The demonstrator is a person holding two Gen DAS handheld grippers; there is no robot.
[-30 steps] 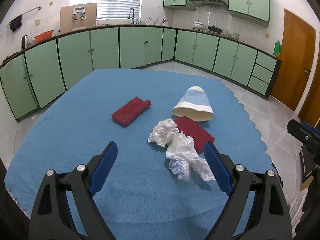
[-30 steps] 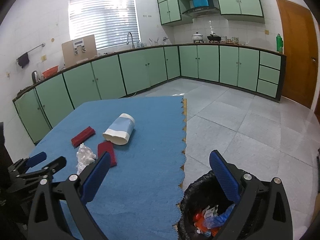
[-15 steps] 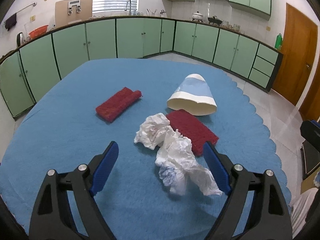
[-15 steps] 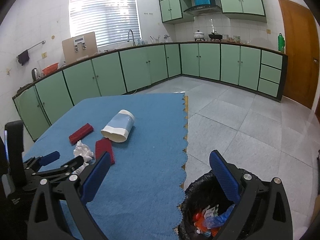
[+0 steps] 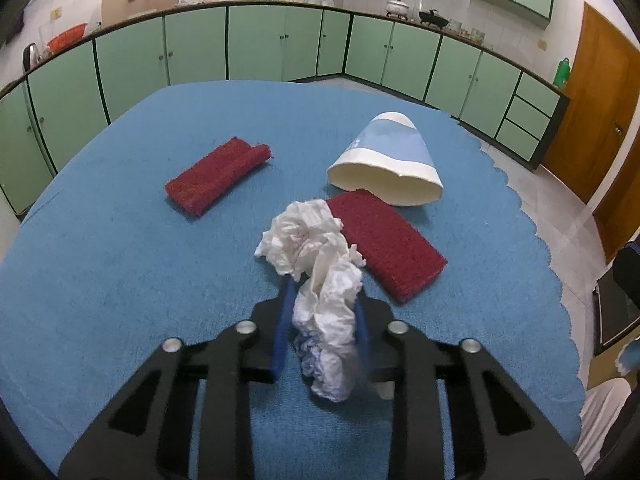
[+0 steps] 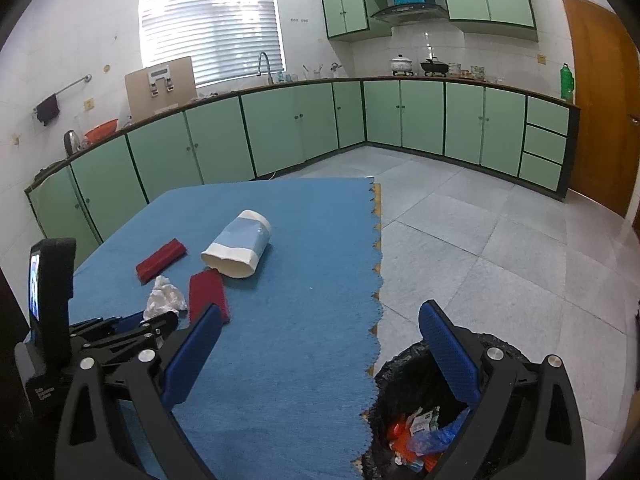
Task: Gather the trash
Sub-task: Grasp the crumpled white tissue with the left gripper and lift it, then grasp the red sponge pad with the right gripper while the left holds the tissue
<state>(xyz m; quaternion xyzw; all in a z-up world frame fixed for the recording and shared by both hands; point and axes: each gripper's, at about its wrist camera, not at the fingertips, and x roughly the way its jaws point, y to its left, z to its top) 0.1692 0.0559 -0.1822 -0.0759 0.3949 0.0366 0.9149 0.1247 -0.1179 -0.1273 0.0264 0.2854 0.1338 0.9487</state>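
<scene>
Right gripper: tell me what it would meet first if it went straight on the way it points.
Probably the blue table cover near its scalloped edge; the right gripper, open and empty, angles down there. Depth is unclear.

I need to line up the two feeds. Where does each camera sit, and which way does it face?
Left wrist: on the left gripper, tilted down at the crumpled tissue between its closing jaws; only its own fingers show.
Right wrist: on the right gripper, facing the kitchen past the trash bin; its fingers stand wide apart.
Shared: blue tablecloth, tissue, paper cup, red cloths.
</scene>
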